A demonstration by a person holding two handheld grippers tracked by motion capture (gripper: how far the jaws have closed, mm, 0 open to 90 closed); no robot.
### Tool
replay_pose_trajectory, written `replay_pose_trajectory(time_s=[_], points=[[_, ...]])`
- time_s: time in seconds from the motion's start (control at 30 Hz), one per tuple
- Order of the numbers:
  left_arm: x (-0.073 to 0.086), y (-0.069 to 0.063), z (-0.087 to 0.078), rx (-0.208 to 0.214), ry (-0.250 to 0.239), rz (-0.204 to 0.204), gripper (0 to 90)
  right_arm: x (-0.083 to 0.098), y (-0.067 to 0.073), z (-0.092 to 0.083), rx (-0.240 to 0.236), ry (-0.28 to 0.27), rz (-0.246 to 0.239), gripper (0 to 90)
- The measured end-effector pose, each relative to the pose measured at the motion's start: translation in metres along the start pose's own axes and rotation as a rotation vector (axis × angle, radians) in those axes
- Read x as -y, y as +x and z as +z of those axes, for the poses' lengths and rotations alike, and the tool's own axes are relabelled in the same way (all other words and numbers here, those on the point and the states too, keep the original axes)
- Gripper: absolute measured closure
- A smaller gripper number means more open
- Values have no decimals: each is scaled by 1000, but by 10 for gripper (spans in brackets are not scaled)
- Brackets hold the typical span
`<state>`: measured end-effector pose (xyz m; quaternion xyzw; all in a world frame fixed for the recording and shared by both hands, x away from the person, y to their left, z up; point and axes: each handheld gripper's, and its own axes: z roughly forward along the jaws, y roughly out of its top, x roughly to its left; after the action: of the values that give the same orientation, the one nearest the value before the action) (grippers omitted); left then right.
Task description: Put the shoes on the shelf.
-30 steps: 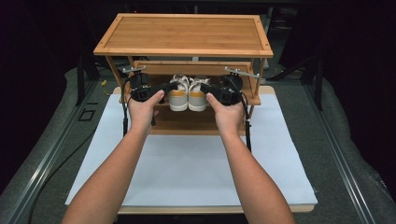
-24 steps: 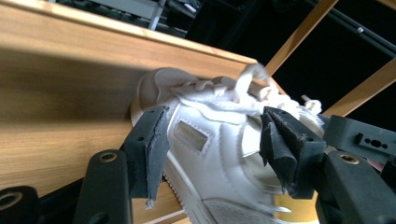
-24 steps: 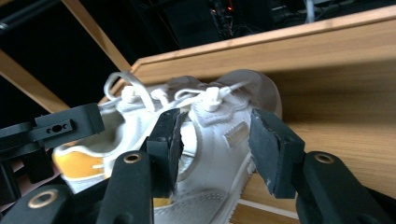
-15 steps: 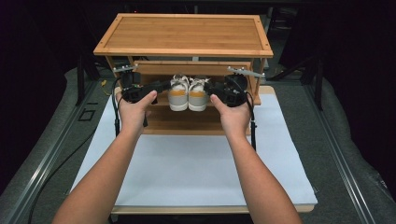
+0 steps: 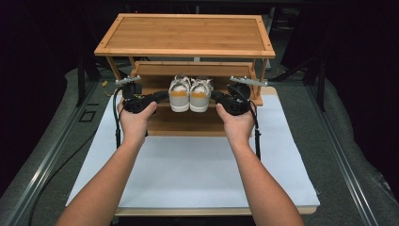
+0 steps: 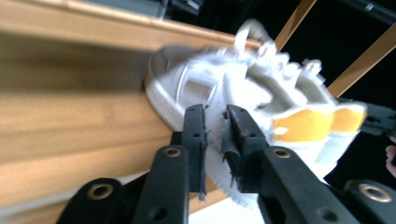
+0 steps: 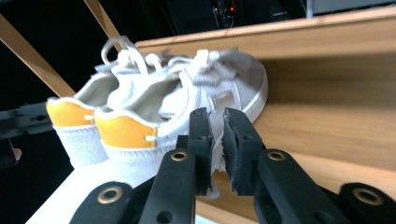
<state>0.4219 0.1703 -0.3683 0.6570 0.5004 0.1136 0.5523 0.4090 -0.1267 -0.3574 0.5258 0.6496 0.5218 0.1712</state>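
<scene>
I have the pair of shoes on the lower shelf of the wooden rack, heels toward me, side by side and touching. My left gripper has just been closing and its jaws are now narrow, pinching the outer side wall of the left shoe; my right gripper has also just been closing and is narrow on the side wall of the right shoe.

My worry is the grip: each pair of jaws holds only a thin fold of upper near the sole, so a shoe could slip out or sag toe-down as I lift. If the two hands pull unevenly, the shoes may part and one may tip off the shelf edge. The loose laces could snag.

The top shelf hangs low over the shoes, and the slanted rack legs stand close on both sides, so I must draw straight back toward the white table before raising anything.
</scene>
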Motion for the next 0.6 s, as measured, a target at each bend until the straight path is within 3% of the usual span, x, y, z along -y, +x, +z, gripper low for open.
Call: replay_pose_trajectory(time_s=[0.17, 0.27, 0.37, 0.47, 0.6], points=[[6, 5, 7, 12, -6, -44, 842, 5, -3, 8, -3, 8, -5, 838], [8, 6, 9, 16, -18, -49, 881, 6, -6, 11, -26, 3, 23, 862], [7, 6, 9, 18, -17, -32, 894, 6, -6, 10, -45, 23, 11, 897], [7, 7, 10, 30, -14, -12, 896, 6, -4, 12, -20, 15, -12, 900], [6, 11, 11, 58, -13, 7, 898, 6, -8, 13, -49, 22, -19, 900]])
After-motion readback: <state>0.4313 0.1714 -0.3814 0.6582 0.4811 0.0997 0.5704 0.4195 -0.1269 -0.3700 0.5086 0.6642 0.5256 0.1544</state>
